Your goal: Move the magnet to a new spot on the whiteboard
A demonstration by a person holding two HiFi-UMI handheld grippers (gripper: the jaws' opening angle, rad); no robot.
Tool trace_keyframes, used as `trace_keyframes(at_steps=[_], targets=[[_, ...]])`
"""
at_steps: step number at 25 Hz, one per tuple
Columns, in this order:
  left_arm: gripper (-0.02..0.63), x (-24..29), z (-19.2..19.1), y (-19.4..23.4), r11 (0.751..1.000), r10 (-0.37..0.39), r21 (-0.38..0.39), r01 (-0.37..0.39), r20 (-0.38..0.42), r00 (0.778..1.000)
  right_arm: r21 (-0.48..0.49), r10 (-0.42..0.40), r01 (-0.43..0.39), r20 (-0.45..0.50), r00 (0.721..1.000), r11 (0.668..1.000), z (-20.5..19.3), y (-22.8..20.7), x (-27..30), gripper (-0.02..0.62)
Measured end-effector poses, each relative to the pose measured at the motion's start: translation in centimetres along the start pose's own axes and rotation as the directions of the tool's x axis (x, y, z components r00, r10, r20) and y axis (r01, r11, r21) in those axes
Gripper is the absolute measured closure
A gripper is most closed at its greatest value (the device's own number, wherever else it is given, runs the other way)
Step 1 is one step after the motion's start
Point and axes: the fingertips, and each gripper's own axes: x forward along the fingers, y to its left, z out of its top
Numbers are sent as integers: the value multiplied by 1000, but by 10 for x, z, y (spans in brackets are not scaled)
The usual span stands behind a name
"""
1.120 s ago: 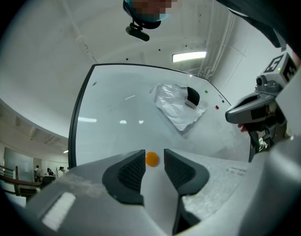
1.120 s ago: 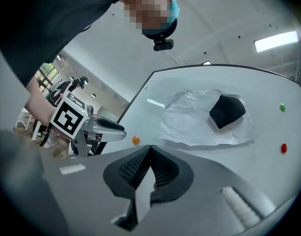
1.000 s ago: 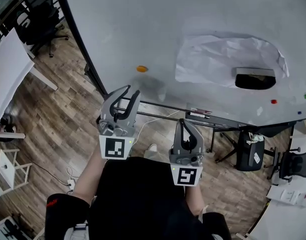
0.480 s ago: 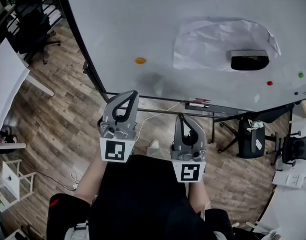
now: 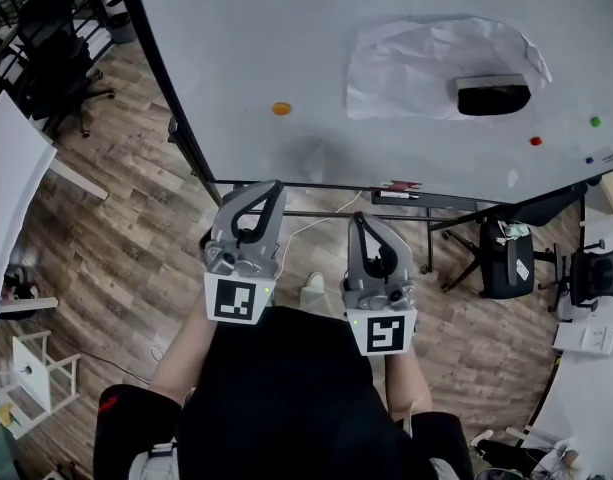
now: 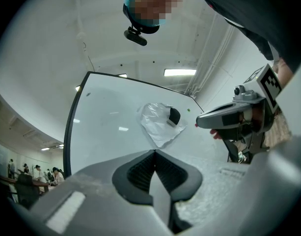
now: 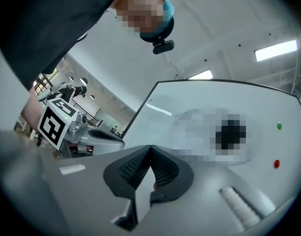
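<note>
Showing left gripper (image 5: 272,187) jaws together, earlier apart

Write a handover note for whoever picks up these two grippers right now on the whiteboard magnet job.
Left gripper: fingers shut, empty, short of the whiteboard.
Right gripper: fingers shut, empty, beside the left.
Things: orange magnet on the board above the left gripper; red magnet and green magnet far right, past the crumpled paper and black eraser.
Done: cannot tell whether a magnet was already moved.
Left: if not, probably open the left gripper, take the orange magnet, set it on bare board.
</note>
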Motion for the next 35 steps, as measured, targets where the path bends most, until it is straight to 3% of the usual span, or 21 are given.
trace_keyframes(at_steps=[21,35], targets=[[604,-40,8,8,1000,-21,-1,21,2,1000,14,-20,20,24,1000,1000,24,25,8,594],[604,-65,13,24,1000,14,9,-14,6,1000,39,-27,26,28,999,999,35,47,10,595]])
